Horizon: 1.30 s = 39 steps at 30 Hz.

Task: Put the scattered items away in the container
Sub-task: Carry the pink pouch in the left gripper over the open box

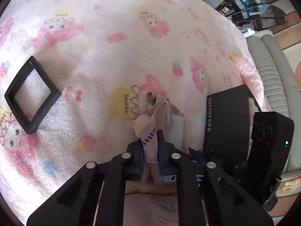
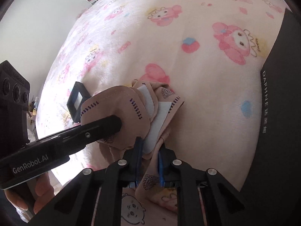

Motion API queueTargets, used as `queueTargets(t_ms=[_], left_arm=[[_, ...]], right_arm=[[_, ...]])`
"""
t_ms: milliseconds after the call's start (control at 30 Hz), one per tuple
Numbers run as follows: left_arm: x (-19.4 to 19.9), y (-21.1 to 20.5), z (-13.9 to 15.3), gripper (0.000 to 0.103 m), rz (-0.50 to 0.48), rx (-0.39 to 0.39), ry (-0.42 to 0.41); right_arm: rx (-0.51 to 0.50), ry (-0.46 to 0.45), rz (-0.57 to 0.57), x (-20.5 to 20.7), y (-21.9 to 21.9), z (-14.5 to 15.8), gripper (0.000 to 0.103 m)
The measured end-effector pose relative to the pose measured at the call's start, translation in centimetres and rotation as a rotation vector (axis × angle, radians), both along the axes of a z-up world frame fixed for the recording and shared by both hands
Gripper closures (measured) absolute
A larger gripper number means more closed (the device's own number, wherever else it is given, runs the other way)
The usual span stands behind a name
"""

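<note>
Both sets of fingers were clamped down, and both had the same thing! On my left gripper (image 1: pixel 151 150) the jaws were nearly together, pinching one flap of the beige printed fabric bundle with white lining (image 1: pixel 156 116). My right gripper (image 2: pixel 149 150) was just as tight, its blue pads (image 2: pixel 138 148) nipping the lower folds of that same bundle, which from the right wrist view bulged up between us, off the pink cartoon-print fleece blanket (image 1: pixel 112 37), as far as I could judge.

And the container? I took it for the black rectangular box with the DAPHNE lettering (image 1: pixel 227 120), sitting on the blanket just to the right of the bundle, close beside my right gripper. Whether its top was open I could not tell from either view.

Out on the far left lay a black square frame with a clear window (image 1: pixel 32 94), well apart from the box, not yet tidied.

Now the danger, as I saw it: two grips on one soft, floppy bundle. If the hands had pulled apart, the folds could have opened and the white lining slipped free. If one grip had let go early, the loose end might have drooped and snagged the box edge instead of dropping in.
</note>
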State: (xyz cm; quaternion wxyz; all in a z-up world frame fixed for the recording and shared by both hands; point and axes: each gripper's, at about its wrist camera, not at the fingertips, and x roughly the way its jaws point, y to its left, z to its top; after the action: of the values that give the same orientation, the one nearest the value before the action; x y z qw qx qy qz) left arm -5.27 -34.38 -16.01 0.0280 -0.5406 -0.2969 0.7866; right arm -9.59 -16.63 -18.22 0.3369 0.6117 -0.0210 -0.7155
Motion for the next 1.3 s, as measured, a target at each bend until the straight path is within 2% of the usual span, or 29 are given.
queueTargets(t_ms=[133, 200, 267, 367, 533, 733, 833, 933, 1100, 1167, 1300], left_arm=[[2.3, 1.8, 4.3, 0.095, -0.004, -0.019, 0.101], [3.4, 2.7, 6.5, 0.095, -0.014, 0.007, 0.156], [4.3, 4.1, 8.4, 0.095, -0.034, 0.024, 0.203], [5.2, 7.0, 10.7, 0.095, -0.069, 0.007, 0.257], [5.4, 12.3, 12.8, 0.095, -0.142, 0.034, 0.316], [4.3, 19.1, 13.2, 0.095, -0.221, 0.097, 0.348], [3.8, 21.5, 13.2, 0.095, -0.244, 0.105, 0.344], [3.1, 22.8, 12.7, 0.095, -0.235, 0.084, 0.323], [2.3, 24.3, 9.5, 0.095, -0.217, 0.045, 0.214], [2.1, 24.9, 8.0, 0.095, -0.213, 0.009, 0.158], [1.9, 25.1, 6.3, 0.095, -0.188, -0.059, 0.075]], right_arm=[[-0.071, 0.049, -0.023, 1.1, 2.4, 4.0, 0.092], [-0.113, 0.064, -0.042, 1.8, 4.2, 6.0, 0.092], [-0.132, 0.095, -0.059, 2.8, 6.1, 7.9, 0.092], [-0.153, 0.143, -0.076, 3.6, 9.4, 10.6, 0.092], [-0.149, 0.216, -0.135, 4.7, 14.8, 13.2, 0.092], [-0.134, 0.259, -0.219, 4.8, 21.1, 13.6, 0.092], [-0.134, 0.266, -0.247, 3.8, 23.2, 13.7, 0.092], [-0.128, 0.299, -0.203, 2.6, 24.6, 14.0, 0.092], [-0.039, 0.321, -0.124, 0.0, 25.5, 11.7, 0.092], [-0.024, 0.294, -0.118, -0.7, 26.4, 9.9, 0.092], [-0.002, 0.173, -0.18, -1.7, 28.3, 6.7, 0.091]])
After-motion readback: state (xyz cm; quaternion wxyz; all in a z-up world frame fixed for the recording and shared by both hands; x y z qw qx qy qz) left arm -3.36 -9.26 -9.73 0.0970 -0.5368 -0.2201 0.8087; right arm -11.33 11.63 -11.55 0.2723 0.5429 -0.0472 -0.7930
